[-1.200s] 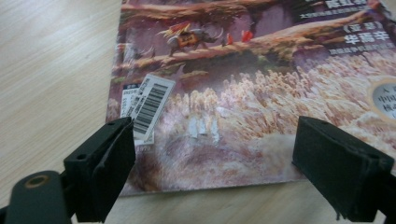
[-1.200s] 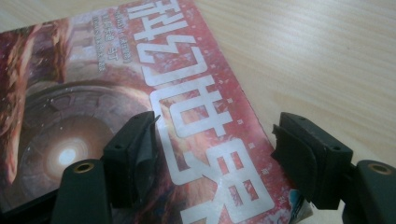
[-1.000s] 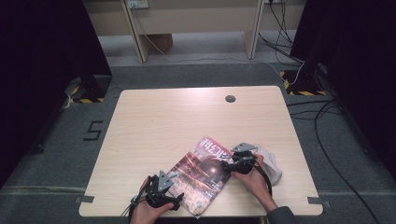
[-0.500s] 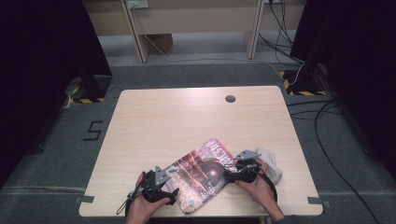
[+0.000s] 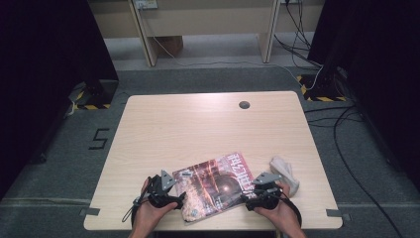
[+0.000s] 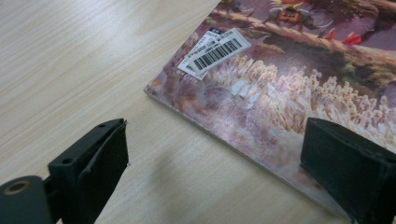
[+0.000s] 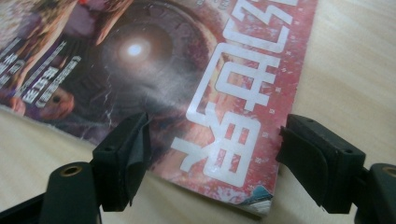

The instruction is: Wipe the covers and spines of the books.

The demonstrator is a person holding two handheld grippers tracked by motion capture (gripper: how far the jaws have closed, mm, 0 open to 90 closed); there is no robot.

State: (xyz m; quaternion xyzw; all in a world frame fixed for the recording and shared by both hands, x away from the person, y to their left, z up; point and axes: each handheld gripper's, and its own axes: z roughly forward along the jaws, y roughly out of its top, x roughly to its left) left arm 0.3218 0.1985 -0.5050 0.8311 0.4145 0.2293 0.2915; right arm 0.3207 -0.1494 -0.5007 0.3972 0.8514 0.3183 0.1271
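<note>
I see the magazine (image 5: pixel 218 184) lying flat near the front edge of the desk (image 5: pixel 198 129), a crumpled white cloth (image 5: pixel 285 171) just to its right. My left hand-held gripper (image 5: pixel 179 200) gapes wide at the magazine's barcode corner, one jaw over the cover. My right hand-held gripper (image 5: pixel 246 202) stands wide, straddling the title corner, gripping nothing

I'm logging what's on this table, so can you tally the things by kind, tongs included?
Magazines: 1, the magazine
White cloths: 1, the crumpled cloth
Tongs: 2, the left tongs and the right tongs, both open
Total: 4
</note>
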